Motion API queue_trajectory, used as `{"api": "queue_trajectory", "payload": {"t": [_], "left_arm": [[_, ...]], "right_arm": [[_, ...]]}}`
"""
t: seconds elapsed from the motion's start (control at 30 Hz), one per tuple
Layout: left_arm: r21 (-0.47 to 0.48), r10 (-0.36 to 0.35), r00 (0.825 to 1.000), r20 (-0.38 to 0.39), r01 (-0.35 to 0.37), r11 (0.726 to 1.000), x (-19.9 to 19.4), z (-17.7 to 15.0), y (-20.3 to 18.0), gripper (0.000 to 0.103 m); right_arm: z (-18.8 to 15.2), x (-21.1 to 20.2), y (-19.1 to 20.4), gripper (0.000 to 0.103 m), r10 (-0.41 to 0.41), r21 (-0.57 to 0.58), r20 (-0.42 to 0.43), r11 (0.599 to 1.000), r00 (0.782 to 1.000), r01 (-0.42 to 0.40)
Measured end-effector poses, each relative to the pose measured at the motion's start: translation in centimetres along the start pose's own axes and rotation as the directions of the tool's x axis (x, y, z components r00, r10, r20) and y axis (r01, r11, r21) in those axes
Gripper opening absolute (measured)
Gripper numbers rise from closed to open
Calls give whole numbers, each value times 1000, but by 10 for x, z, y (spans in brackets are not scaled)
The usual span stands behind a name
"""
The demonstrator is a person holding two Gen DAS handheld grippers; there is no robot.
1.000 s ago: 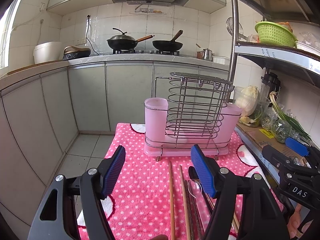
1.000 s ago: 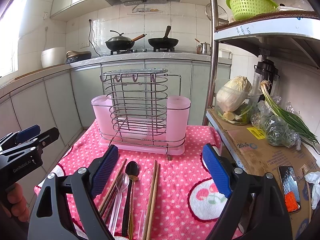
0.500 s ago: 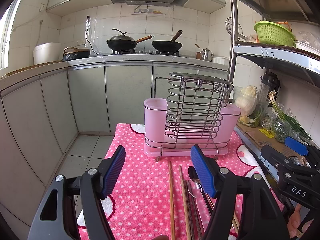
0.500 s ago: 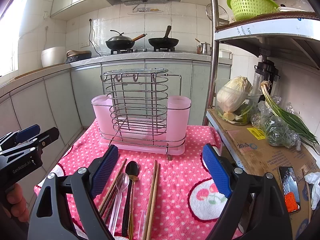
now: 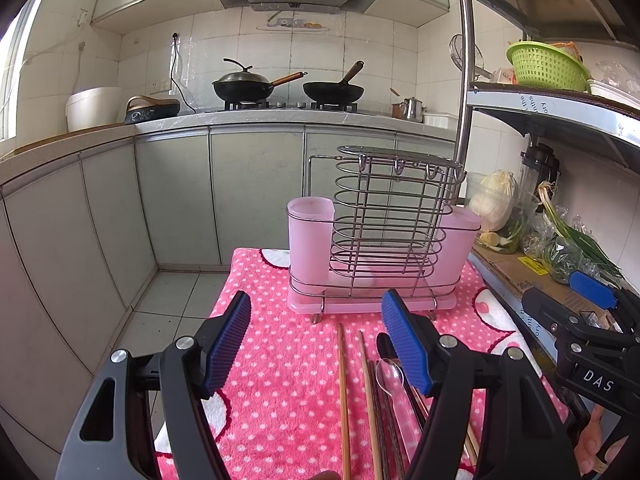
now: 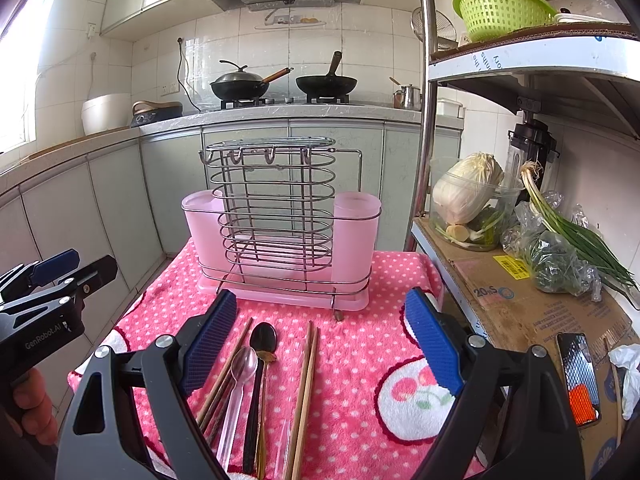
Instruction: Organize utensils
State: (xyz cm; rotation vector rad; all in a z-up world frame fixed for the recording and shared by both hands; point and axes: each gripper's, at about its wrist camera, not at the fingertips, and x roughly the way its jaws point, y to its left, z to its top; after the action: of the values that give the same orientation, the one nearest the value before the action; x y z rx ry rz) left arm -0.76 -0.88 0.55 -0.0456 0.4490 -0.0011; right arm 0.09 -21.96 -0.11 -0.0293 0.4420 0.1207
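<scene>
A wire utensil rack with two pink plastic cups stands at the far end of a pink polka-dot towel; it also shows in the right wrist view. In front of it lie wooden chopsticks, a clear spoon and a black spoon; the chopsticks also show in the left wrist view. My left gripper is open and empty above the towel. My right gripper is open and empty above the utensils.
A metal shelf unit on the right holds a cabbage in a bowl, green onions and a green basket. A cardboard sheet carries a phone. Grey kitchen cabinets with woks stand behind.
</scene>
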Motion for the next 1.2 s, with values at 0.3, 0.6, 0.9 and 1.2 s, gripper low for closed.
{"api": "queue_trajectory", "payload": {"t": [0.3, 0.6, 0.9, 1.2], "left_arm": [[-1, 3, 1000, -1, -3, 1000, 3, 1, 0, 67], [4, -1, 1000, -9, 1, 1000, 5, 0, -2, 67], [-12, -43, 994, -98, 42, 999, 26, -2, 9, 67], [-111, -151, 926, -347, 120, 987, 81, 0, 32, 56]], "right_arm": [[1, -1, -2, 87, -2, 7, 6, 1000, 1000, 2], [3, -2, -6, 87, -5, 15, 4, 1000, 1000, 5], [0, 13, -17, 87, 38, 57, -81, 998, 996, -34], [-11, 51, -36, 79, 143, 170, -250, 980, 958, -102]]}}
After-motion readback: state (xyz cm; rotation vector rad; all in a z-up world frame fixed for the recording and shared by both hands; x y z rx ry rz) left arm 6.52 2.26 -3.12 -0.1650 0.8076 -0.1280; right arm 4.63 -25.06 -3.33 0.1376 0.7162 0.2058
